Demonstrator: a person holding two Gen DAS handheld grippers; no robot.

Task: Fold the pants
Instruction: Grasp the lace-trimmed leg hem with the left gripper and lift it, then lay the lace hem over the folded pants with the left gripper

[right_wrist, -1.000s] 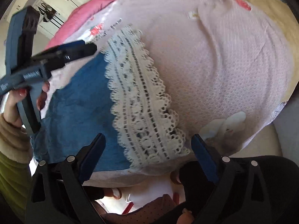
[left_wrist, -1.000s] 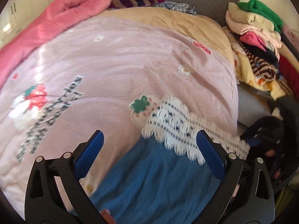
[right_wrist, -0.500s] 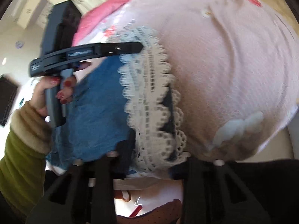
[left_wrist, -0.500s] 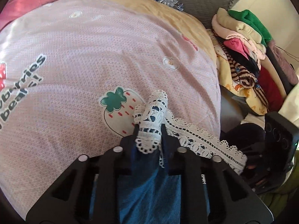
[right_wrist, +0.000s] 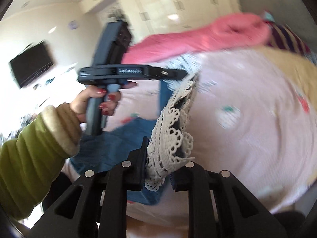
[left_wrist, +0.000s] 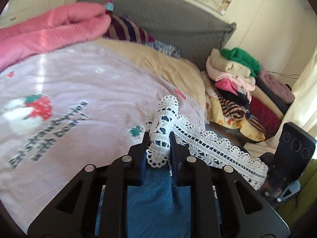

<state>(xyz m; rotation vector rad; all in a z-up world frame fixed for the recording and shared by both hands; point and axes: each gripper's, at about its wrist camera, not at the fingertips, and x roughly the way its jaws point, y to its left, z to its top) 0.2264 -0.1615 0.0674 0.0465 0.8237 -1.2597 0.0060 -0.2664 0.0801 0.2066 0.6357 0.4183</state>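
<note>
The pants (left_wrist: 152,200) are blue denim with a white lace hem (left_wrist: 208,144) and hang above the pink bedspread (left_wrist: 79,91). My left gripper (left_wrist: 158,138) is shut on one end of the lace hem, which bunches up between its pads. In the right wrist view my right gripper (right_wrist: 158,158) is shut on the other end of the lace hem (right_wrist: 170,138), with blue denim (right_wrist: 122,138) hanging below. The left gripper (right_wrist: 184,74) shows there too, held by a hand (right_wrist: 93,103) in a green sleeve, with the lace stretched between both grippers.
A pink blanket (left_wrist: 49,31) and striped pillow (left_wrist: 126,31) lie at the head of the bed by the grey headboard (left_wrist: 168,19). A pile of folded clothes (left_wrist: 237,83) stands at the right. The right gripper's body (left_wrist: 293,158) sits at the right edge.
Both grippers went from open over the flat lace hem to shut on its two ends, then rose, lifting the pants off the bedspread. The right gripper also rolled.
</note>
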